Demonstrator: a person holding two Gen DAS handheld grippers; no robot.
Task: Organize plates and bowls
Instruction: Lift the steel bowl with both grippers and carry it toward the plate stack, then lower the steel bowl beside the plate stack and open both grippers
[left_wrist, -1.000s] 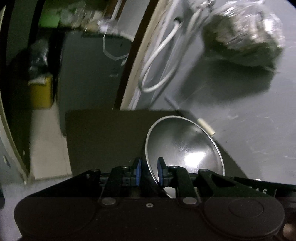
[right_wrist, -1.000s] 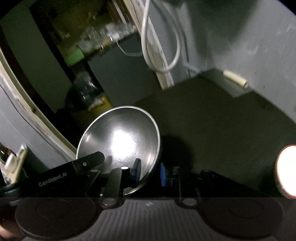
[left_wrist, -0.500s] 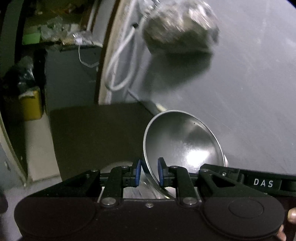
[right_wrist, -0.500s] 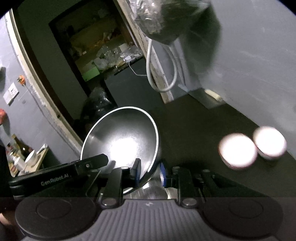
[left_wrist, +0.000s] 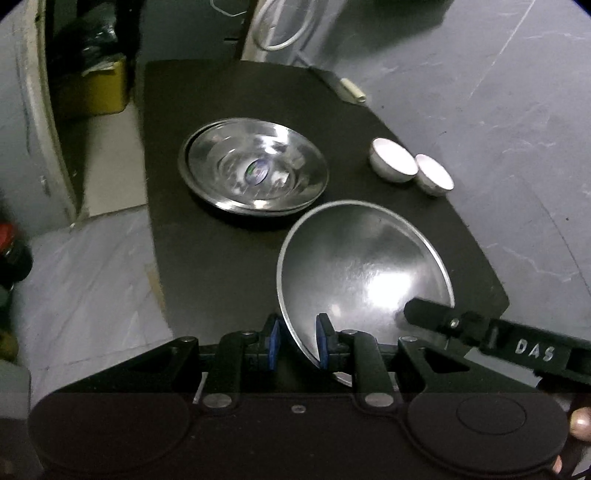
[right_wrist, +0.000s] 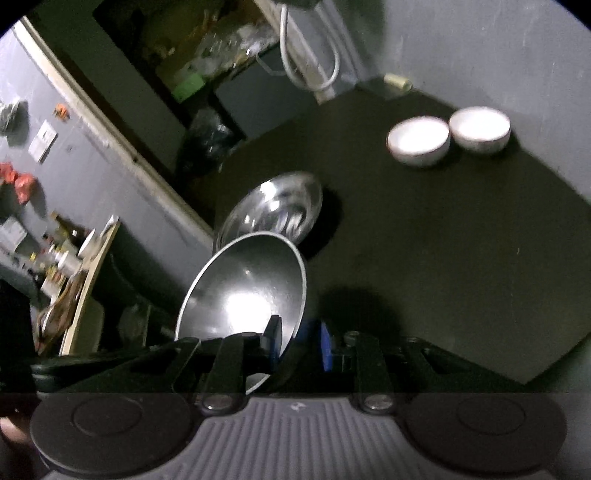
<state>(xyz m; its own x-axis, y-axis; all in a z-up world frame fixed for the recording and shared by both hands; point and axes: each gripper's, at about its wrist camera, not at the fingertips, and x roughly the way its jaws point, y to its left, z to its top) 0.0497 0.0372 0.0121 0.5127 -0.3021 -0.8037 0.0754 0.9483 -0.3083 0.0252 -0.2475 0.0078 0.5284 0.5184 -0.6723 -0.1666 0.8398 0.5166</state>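
Observation:
A steel bowl (left_wrist: 362, 266) hangs tilted above the black table top (left_wrist: 207, 258). My left gripper (left_wrist: 298, 343) is shut on its near left rim. My right gripper (right_wrist: 299, 345) is shut on the opposite rim of the same bowl (right_wrist: 243, 295), and its black finger (left_wrist: 443, 321) shows at the bowl's right edge in the left wrist view. Beyond the held bowl a stack of steel bowls (left_wrist: 255, 173) rests on the table; the right wrist view shows the stack (right_wrist: 273, 206) just past the held bowl. Two small white bowls (left_wrist: 393, 164) (left_wrist: 434, 179) sit side by side at the far right.
A small cream cylinder (left_wrist: 352, 90) lies at the table's far edge. A white cable loop (left_wrist: 280, 29) hangs behind it. A yellow bin (left_wrist: 94, 88) stands on the floor to the left. Cluttered shelves (right_wrist: 207, 48) fill a doorway beyond the table.
Both grippers have carried the steel bowl along and tipped downward. The wall and hanging bag have left view; the stack of steel bowls and the two white bowls have come into view.

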